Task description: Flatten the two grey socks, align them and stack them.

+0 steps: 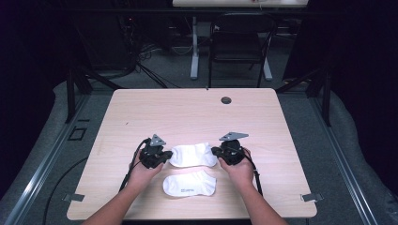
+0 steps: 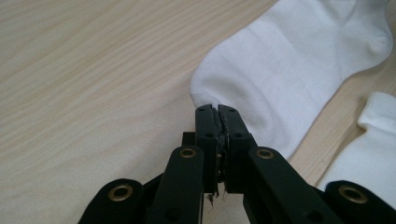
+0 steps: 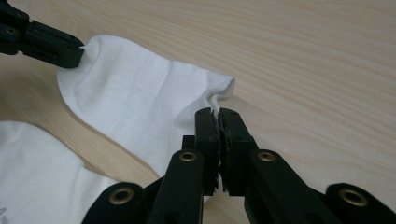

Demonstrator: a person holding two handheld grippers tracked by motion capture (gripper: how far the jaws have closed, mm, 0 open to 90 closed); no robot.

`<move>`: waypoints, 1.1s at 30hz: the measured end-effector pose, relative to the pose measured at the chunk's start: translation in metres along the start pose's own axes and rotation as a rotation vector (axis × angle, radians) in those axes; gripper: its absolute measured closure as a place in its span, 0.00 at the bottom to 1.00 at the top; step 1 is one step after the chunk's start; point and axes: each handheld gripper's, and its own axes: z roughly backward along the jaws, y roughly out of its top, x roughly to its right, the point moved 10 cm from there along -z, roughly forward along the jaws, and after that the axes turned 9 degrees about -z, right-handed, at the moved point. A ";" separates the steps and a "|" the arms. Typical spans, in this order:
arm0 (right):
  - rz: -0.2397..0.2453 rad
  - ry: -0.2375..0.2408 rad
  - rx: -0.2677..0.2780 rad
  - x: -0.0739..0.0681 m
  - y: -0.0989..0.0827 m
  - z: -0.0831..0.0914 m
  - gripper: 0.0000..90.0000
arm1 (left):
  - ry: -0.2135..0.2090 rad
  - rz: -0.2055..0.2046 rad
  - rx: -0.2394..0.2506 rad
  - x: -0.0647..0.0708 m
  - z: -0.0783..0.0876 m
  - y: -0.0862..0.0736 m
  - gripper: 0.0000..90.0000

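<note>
Two white ankle socks lie on the light wooden table (image 1: 187, 112). The farther sock (image 1: 192, 154) stretches flat between both grippers. My left gripper (image 1: 165, 157) is shut on its left end, and in the left gripper view the jaws pinch the sock (image 2: 289, 60) at its rounded edge, gripper (image 2: 217, 109). My right gripper (image 1: 217, 152) is shut on the sock's right end, where the fabric (image 3: 140, 102) puckers at the closed gripper (image 3: 217, 112). The nearer sock (image 1: 190, 183), with grey print on it, lies loose just in front.
A round cable hole (image 1: 226, 100) sits near the table's far edge. A black chair (image 1: 239, 42) and a white desk leg (image 1: 194, 47) stand beyond the table. The nearer sock (image 2: 369, 149) lies close to the held one. The left gripper (image 3: 46, 42) appears across the sock.
</note>
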 end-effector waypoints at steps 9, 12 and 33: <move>0.057 0.028 0.024 -0.022 0.000 0.021 0.97 | -0.015 -0.024 0.044 0.013 0.030 0.003 0.97; 0.076 0.046 0.034 -0.030 -0.002 0.032 0.97 | -0.026 -0.029 0.051 0.020 0.040 0.003 0.97; 0.106 0.105 -0.013 -0.063 -0.046 0.062 0.97 | -0.117 -0.033 0.042 0.066 0.067 -0.029 0.97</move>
